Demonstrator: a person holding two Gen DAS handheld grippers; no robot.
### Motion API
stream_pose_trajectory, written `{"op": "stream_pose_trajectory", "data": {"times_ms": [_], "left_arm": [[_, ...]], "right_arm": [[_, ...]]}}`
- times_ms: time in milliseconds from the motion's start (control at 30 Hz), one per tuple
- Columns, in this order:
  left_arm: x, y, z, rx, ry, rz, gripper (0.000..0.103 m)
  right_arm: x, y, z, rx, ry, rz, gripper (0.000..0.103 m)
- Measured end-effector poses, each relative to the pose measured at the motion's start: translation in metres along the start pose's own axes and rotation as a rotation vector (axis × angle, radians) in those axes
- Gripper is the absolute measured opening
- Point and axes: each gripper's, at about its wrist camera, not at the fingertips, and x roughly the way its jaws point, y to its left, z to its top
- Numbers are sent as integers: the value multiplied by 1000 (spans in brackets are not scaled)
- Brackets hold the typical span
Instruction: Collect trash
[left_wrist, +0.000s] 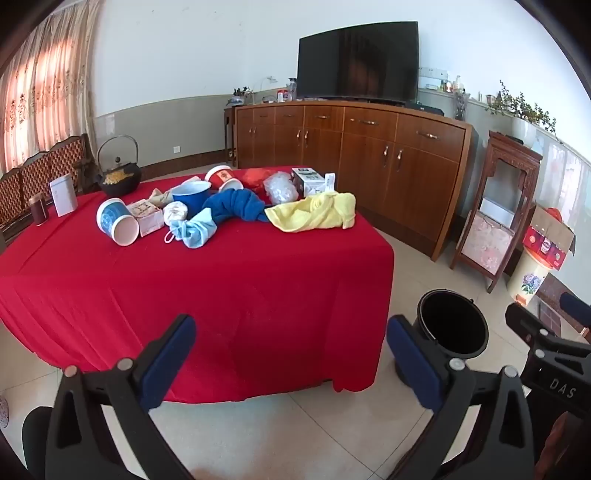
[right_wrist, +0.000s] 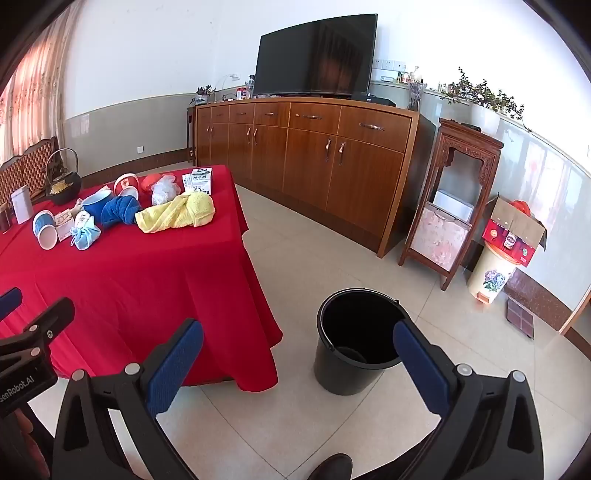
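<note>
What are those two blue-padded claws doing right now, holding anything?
Left gripper: open wide, holding nothing, above the red tablecloth.
Right gripper: open wide, holding nothing, above the round black plastic bucket.

Right tongs (right_wrist: 295, 363) gape empty over black bucket (right_wrist: 332, 373) beside red-clothed table (right_wrist: 147, 280).

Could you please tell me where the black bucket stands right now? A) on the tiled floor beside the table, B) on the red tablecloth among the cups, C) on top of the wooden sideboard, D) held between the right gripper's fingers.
A: the black bucket stands upright on the tiled floor, just beside the red-draped table, and both wide-open grippers are clear of it.
</note>
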Motion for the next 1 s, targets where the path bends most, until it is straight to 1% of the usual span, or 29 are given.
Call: {"op": "stream_pose_trajectory", "data": {"times_ms": [233,633,667,700,1000], "left_arm": [[-1,1,0,-20,-4,-13,103],[-2,-2,2,-12,-3,-13,103],[-3,-3,2,-11,-4,-14,103],[4,3,1,-22,-1,-12,103],[8,8,0,-20,-2,-14,103]], "right_arm": [[0,0,0,-1,-3,0,103],[0,-3,0,-4,-4,-1,103],[0,1,1,-4,-3,-2,103],[1,3,1,-4,-3,-2,103],[5,6,2,-3,-1,-1,103]]}}
